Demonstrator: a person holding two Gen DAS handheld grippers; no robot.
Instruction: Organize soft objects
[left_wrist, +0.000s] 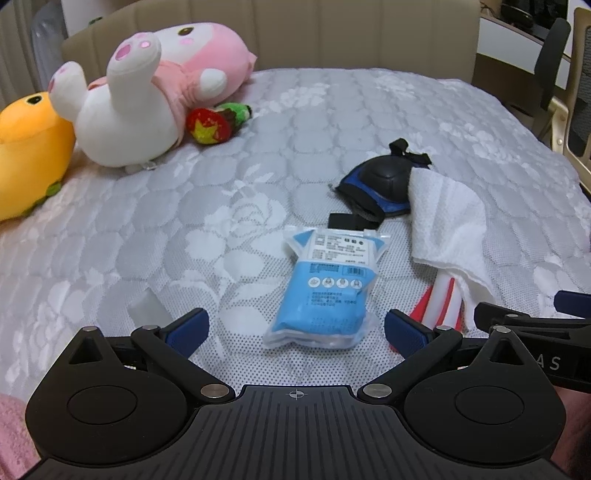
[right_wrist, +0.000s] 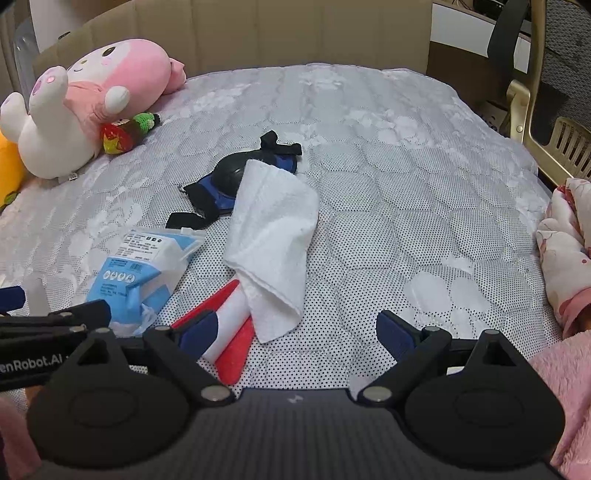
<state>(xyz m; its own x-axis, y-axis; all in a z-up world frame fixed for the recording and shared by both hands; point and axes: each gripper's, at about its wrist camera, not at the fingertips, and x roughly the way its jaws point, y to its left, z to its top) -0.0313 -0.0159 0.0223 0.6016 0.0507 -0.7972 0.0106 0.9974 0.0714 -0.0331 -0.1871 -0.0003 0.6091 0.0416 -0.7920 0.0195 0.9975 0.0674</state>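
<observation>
On the quilted mattress (left_wrist: 258, 155) lie a blue plastic pouch (left_wrist: 325, 288) (right_wrist: 136, 273), a white towel (left_wrist: 447, 221) (right_wrist: 273, 236) draped over a red-and-white item (right_wrist: 232, 332) (left_wrist: 443, 299), and a black-and-blue knee pad (left_wrist: 380, 184) (right_wrist: 229, 177). A pink-and-white plush (left_wrist: 147, 96) (right_wrist: 85, 103), an orange plush (left_wrist: 29, 147) and a small strawberry plush (left_wrist: 214, 123) (right_wrist: 122, 134) rest at the far left. My left gripper (left_wrist: 295, 328) is open just short of the pouch. My right gripper (right_wrist: 295, 332) is open, its left finger over the red-and-white item.
A padded beige headboard (left_wrist: 295, 33) runs along the far side. A chair (right_wrist: 535, 92) stands past the bed's right edge. Floral fabric (right_wrist: 565, 240) and a pink fuzzy sleeve (right_wrist: 561, 387) are at the right. Bare mattress lies to the right of the towel.
</observation>
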